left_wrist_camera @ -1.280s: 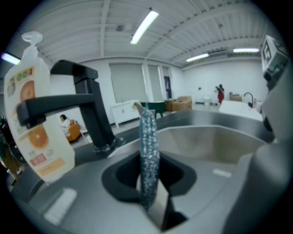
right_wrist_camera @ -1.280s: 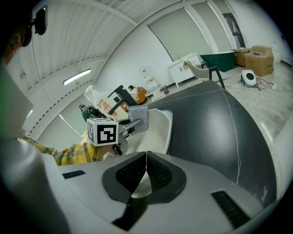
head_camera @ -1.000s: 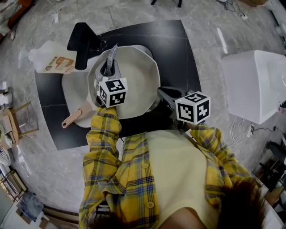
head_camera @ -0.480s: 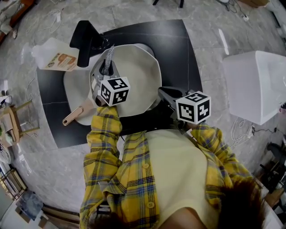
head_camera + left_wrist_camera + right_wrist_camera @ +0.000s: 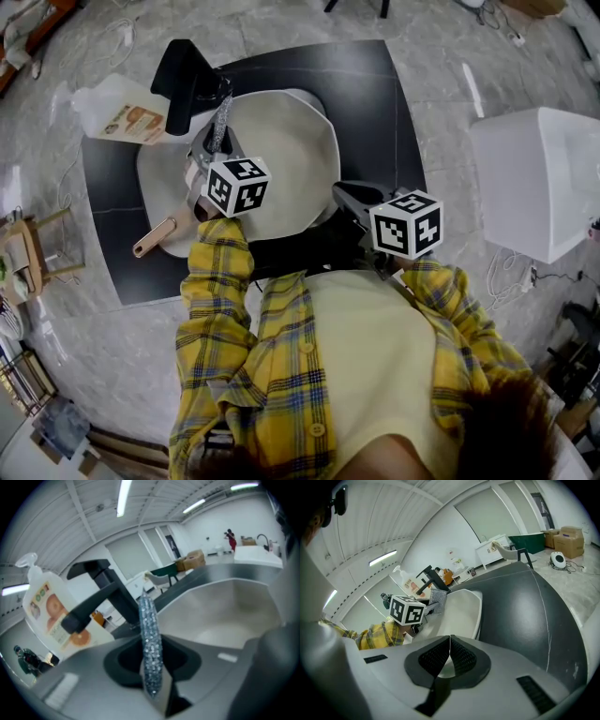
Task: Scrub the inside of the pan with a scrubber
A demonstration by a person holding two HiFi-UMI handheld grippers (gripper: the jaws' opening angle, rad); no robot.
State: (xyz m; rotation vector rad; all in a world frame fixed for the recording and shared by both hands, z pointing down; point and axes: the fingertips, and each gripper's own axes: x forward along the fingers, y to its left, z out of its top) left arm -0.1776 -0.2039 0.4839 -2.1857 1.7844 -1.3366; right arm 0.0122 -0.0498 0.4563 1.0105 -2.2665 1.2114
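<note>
Silver mesh scrubber (image 5: 149, 634), one, pinched edge-on in left tongs (image 5: 151, 679), one cream pan (image 5: 281, 155) mid-bench (image 5: 375, 103), right tongs (image 5: 449, 656) clamping its near rim, partly hidden by sleeve (image 5: 220, 272).

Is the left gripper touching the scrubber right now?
Touching. In the left gripper view the left gripper pinches the scrubber between its jaws.
</note>
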